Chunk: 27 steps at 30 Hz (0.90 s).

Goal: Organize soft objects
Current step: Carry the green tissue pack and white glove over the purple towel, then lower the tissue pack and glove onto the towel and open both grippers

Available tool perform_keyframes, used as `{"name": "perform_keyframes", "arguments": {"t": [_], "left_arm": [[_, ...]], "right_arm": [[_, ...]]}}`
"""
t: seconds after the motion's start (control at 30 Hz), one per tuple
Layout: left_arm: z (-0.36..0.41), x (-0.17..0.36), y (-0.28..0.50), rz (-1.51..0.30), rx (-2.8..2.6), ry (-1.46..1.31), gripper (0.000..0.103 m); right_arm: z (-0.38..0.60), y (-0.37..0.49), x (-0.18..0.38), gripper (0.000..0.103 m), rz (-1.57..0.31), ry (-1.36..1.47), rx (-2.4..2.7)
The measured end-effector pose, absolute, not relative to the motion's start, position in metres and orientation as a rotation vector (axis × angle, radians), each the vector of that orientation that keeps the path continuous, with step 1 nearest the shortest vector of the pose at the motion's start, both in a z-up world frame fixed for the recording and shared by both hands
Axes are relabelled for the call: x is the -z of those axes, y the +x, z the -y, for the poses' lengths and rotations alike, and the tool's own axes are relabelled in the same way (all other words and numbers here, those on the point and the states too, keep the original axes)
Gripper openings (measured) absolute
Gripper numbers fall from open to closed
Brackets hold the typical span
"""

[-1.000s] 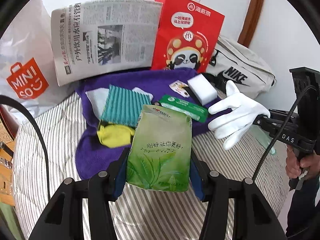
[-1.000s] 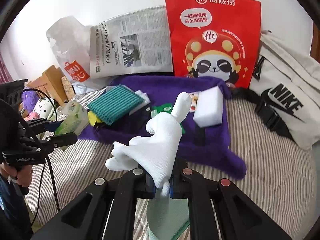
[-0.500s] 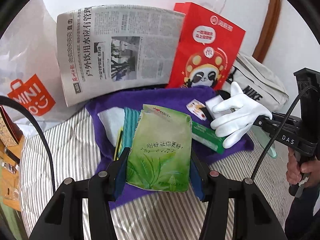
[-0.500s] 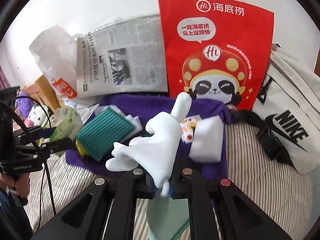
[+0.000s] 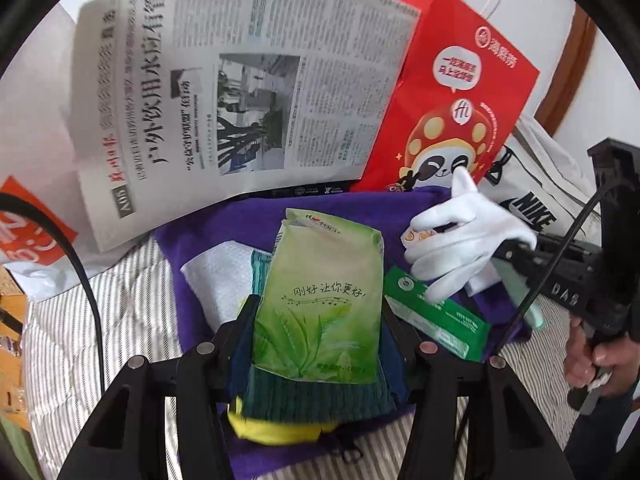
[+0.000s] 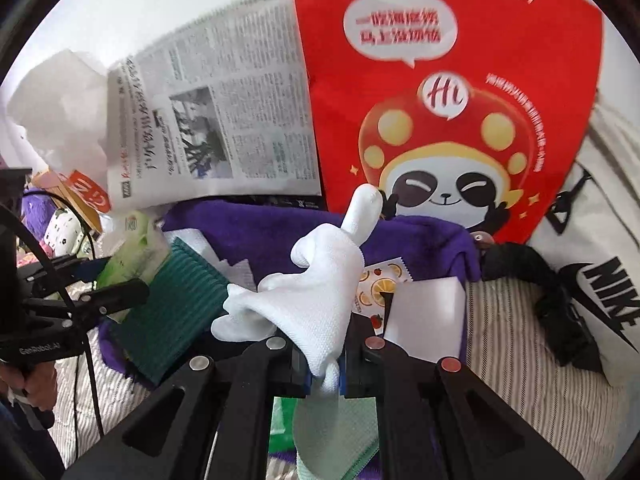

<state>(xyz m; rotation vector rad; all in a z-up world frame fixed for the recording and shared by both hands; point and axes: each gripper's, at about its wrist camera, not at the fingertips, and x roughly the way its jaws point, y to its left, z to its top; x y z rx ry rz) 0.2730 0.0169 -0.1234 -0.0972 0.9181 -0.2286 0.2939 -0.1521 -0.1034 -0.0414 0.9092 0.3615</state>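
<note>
Left wrist view: the left gripper [image 5: 318, 320] jaws squeeze a green tissue pack [image 5: 320, 300] above the purple towel [image 5: 360, 204] on the bed. The right gripper [image 6: 325, 364] jaws pinch a white glove [image 6: 320, 292]. A far red bag [image 6: 452, 92] says "Hi"; the right white bag [image 6: 600, 272] says "NIKE".

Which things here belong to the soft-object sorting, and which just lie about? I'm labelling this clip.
In the job:
- tissue pack, held by left gripper
- white glove, held by right gripper
- purple towel
- teal cloth
- white sponge

Lying about:
- newspaper
- red bag
- Nike bag
</note>
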Motion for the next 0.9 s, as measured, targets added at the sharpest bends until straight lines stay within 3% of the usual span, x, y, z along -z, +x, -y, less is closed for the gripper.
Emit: {"name": "perform_keyframes", "arguments": {"t": [0.63,0.8,0.9], "left_arm": [[-0.001,0.158,0.324,-1.001,0.180,-0.063,0.052],[0.007,0.164,0.326,-1.005,0.153,-0.013,0.052],[0.010,0.165,0.326,-1.005,0.152,0.011,0.053]], "right_arm": [[0.137,0.317,0.160,0.010,-1.009,-0.099,-0.369],[0.135,0.321,0.161,0.014,-1.017,-0.108,-0.355],[0.133,0.322,0.158,0.024,-1.034,-0.101,-0.361]]}}
